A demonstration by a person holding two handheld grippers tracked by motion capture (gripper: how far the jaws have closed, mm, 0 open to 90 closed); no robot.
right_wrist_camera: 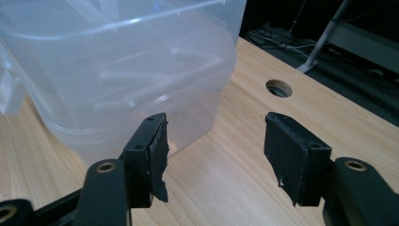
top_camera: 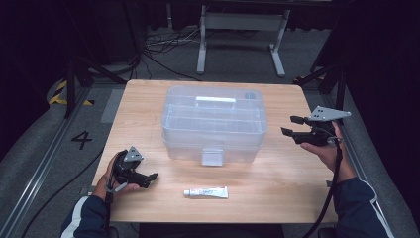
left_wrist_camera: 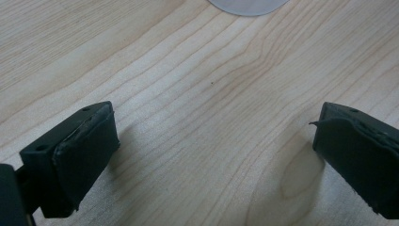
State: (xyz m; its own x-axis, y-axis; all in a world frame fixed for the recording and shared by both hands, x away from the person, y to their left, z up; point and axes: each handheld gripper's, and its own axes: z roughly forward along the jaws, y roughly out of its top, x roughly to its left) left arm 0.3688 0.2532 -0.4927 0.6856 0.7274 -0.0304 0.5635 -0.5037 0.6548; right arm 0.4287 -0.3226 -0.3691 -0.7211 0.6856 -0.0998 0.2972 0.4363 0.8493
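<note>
A clear plastic storage box (top_camera: 214, 124) with a white handle on its lid stands in the middle of the wooden table (top_camera: 282, 198). Near the front edge lies a small white tube (top_camera: 206, 192). My left gripper (top_camera: 150, 179) rests low at the front left, open, left of the tube; in its own view the left gripper (left_wrist_camera: 214, 136) has only bare wood between its jaws. My right gripper (top_camera: 288, 125) hovers open to the right of the box, pointing at it. In its own view the right gripper (right_wrist_camera: 214, 141) faces the box (right_wrist_camera: 117, 70) corner, nothing between its jaws.
A round hole (right_wrist_camera: 278, 88) is cut in the table beyond the box. A pale rounded edge (left_wrist_camera: 248, 5) shows at the top of the left gripper view. Grey table legs (top_camera: 237, 29), cables and dark frames stand on the floor behind.
</note>
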